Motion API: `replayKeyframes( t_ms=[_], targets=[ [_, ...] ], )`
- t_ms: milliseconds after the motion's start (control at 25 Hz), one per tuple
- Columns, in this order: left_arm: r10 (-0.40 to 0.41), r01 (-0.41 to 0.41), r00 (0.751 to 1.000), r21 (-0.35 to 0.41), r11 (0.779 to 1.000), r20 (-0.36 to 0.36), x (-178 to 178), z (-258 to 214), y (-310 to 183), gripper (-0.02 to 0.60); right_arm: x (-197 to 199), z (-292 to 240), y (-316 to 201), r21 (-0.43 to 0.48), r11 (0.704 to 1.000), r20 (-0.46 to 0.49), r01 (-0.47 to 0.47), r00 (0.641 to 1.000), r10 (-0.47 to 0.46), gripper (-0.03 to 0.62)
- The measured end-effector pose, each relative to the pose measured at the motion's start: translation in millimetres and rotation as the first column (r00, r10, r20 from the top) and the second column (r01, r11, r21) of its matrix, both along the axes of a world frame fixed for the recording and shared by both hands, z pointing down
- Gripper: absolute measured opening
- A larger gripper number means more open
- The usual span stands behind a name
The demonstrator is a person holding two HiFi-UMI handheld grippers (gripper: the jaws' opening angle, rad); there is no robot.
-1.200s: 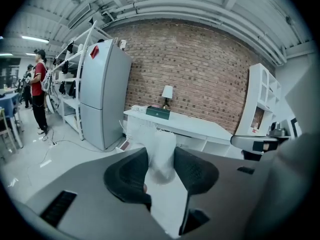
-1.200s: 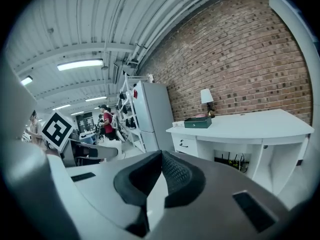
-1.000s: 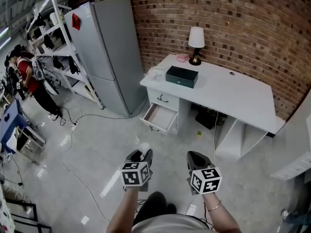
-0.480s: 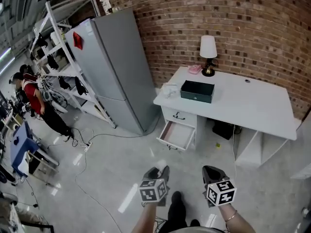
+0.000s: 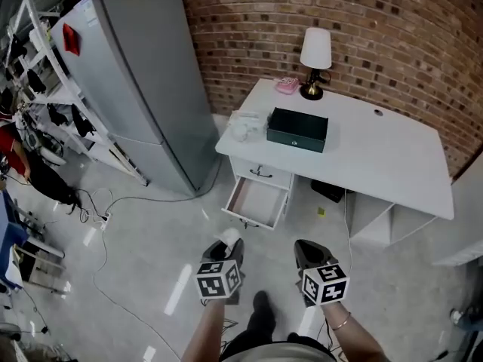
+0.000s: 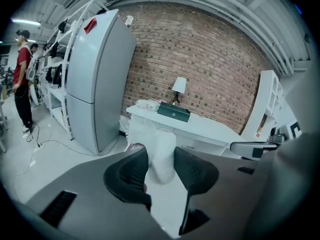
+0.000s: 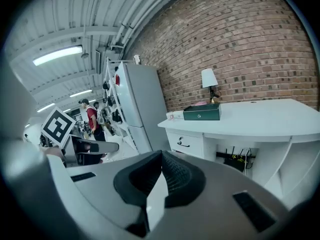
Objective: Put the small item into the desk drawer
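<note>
As both hover abreast | left gripper fingers grasp item | right gripper fingers clenched

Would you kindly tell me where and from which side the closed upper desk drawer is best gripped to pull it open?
Probably by the small dark handle centred on the upper drawer front, approached straight from the front. It lies horizontally, so one jaw above and one below should fit. The right gripper is shut and free.
</note>
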State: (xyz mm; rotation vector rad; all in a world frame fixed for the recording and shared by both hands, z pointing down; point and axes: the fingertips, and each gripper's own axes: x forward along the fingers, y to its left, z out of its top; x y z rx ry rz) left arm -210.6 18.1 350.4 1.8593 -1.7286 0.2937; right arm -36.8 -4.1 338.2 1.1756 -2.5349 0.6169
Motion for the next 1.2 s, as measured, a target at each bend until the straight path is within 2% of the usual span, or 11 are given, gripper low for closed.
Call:
replayKeyframes(
  t_ms=[200,360,600,840,1200],
  targets=[
    [0.032,-0.033,0.999,-0.033,0.999,-0.015,-29.4,25.8,-55.4,0.181,-23.2,20.3,-44.7,-0.019,0.999,-0.032,-0.037,0.999,0.036,0.008],
    [0.049,-0.050,0.999,-0.072,0.996,-0.017,-35.4,56.5,-88.7,0.181,-21.9,43.1,-67.9,-0.042,0.996,-0.057,-0.078,0.995,0.076,0.008],
    [0.085,-0.086,0.996,-0.117,0.989,-0.015,-27.1,103.9,-131.0,0.181,-15.4,87.6,-97.9,-0.091,0.988,-0.052,-0.126,0.991,0.122,0.008],
    [0.142,-0.138,0.990,-0.135,0.981,0.018,-12.1,155.1,-177.9,0.181,-14.1,146.7,-132.9,-0.129,0.984,-0.044,-0.124,0.992,0.119,0.008],
    [0.181,-0.177,0.983,-0.134,0.975,0.023,4.7,254.3,-227.3,0.181,-12.8,245.0,-164.1,-0.125,0.984,-0.047,-0.126,0.991,0.121,0.008]
  ],
)
